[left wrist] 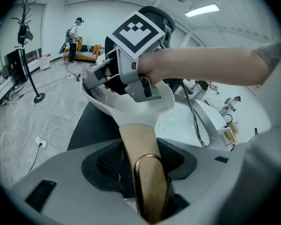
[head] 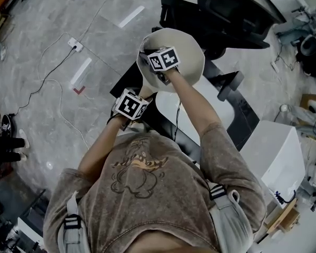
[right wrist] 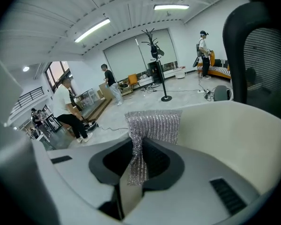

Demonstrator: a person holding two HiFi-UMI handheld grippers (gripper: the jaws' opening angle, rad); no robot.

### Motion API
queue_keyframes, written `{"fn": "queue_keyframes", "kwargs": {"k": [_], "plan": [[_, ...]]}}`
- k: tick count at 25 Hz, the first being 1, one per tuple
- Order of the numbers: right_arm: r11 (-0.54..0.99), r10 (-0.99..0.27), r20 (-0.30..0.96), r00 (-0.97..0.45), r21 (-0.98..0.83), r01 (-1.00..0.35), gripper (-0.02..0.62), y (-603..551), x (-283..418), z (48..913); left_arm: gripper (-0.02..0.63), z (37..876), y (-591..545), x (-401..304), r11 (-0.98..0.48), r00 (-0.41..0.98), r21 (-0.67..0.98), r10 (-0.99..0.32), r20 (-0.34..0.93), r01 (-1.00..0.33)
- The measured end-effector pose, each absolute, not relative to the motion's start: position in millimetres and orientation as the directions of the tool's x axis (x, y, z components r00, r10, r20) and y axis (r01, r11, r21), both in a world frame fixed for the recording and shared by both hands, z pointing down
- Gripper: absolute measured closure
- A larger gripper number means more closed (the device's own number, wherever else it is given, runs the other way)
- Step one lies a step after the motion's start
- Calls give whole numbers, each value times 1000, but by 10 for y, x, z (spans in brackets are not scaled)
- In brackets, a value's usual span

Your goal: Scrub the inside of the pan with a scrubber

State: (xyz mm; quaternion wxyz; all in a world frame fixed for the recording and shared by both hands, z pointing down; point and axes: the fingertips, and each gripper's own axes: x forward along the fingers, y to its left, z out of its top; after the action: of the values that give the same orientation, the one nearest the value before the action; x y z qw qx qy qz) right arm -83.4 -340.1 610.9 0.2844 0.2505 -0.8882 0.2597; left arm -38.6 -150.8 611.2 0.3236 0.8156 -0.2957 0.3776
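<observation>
I hold a cream pan (head: 187, 51) up in the air by its tan wooden handle (left wrist: 140, 146), which ends in a copper loop. My left gripper (left wrist: 141, 165) is shut on that handle; its marker cube shows in the head view (head: 130, 105). My right gripper (head: 162, 62) reaches into the pan bowl (left wrist: 145, 108) from above. It is shut on a silver mesh scrubber (right wrist: 152, 125), pinched between its jaws (right wrist: 138, 165). The scrubber sits against the pan's inner wall (right wrist: 234, 130). In the left gripper view the scrubber (left wrist: 97, 92) peeks out under the right gripper (left wrist: 113, 76).
A white table (head: 197, 107) with black edging stands below the pan, a black office chair (head: 229, 9) beyond it. A white box (head: 276, 152) is at the right. A power strip and cable (head: 75, 45) lie on the grey floor. A coat stand (left wrist: 30, 55) and people stand far off.
</observation>
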Motion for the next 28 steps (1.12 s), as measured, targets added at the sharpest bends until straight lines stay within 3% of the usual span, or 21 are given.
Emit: {"fn": "queue_keyframes", "kwargs": {"k": [17,28], "plan": [[635,-520,681,-515,-95,-766,506,-4110,-318,6256,373,6101,-1490,-415,-604,561,336,-228,796,-722],[576,-550,735,-396,-9,-818,506,-4235,182,6332,376,6118,-1494,-414,-591,565,352,-219,796,-726]]}}
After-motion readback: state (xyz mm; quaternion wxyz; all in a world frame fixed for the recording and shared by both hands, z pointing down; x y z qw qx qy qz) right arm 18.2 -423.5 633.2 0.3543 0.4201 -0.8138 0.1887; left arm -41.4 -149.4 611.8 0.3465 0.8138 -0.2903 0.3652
